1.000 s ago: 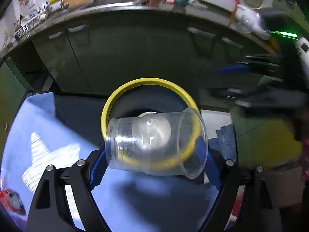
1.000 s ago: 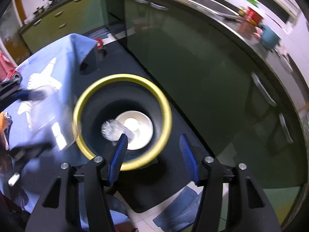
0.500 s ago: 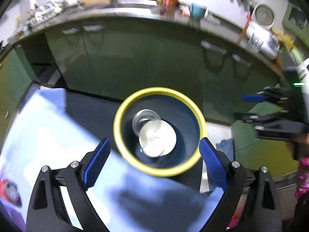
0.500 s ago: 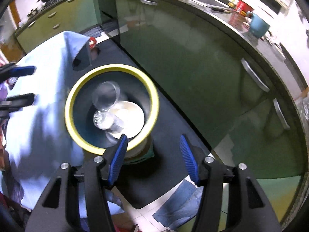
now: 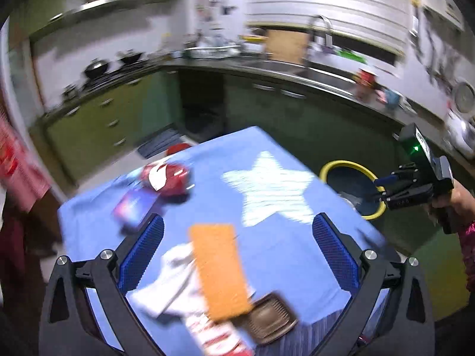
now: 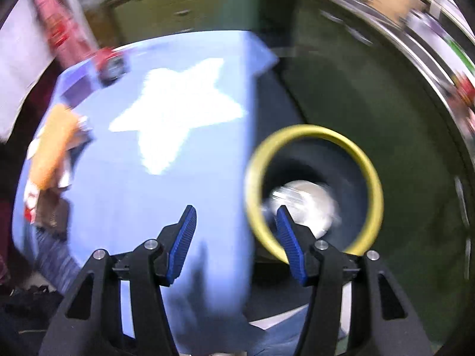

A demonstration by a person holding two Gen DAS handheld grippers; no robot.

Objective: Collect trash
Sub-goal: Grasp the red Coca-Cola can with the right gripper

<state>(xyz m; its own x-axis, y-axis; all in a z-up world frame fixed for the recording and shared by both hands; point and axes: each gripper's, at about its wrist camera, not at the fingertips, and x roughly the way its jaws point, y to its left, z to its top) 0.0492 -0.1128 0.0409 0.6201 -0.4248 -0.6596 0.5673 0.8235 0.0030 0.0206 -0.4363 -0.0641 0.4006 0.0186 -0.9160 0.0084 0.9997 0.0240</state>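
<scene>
My left gripper (image 5: 237,240) is open and empty above the blue star tablecloth (image 5: 276,190). Under it lie an orange packet (image 5: 219,270), white crumpled paper (image 5: 172,279), a brown tray (image 5: 270,322) and a red-white wrapper (image 5: 216,335). Farther off are a red crushed can (image 5: 166,178) and a purple packet (image 5: 133,209). The yellow-rimmed bin (image 5: 350,190) stands past the table's right edge. My right gripper (image 6: 236,228) is open and empty over the table edge, beside the bin (image 6: 314,190), which holds clear cups (image 6: 302,204). It also shows in the left wrist view (image 5: 383,187).
Green kitchen cabinets (image 5: 112,118) and a dark counter with a sink (image 5: 297,68) run behind the table. A blue cloth lies on the floor (image 6: 285,332) near the bin. In the right wrist view the orange packet (image 6: 53,148) lies at the table's left side.
My left gripper let the clear cup fall into the bin, then swung left and back over the table's trash. My right gripper turned left from the bin toward the table.
</scene>
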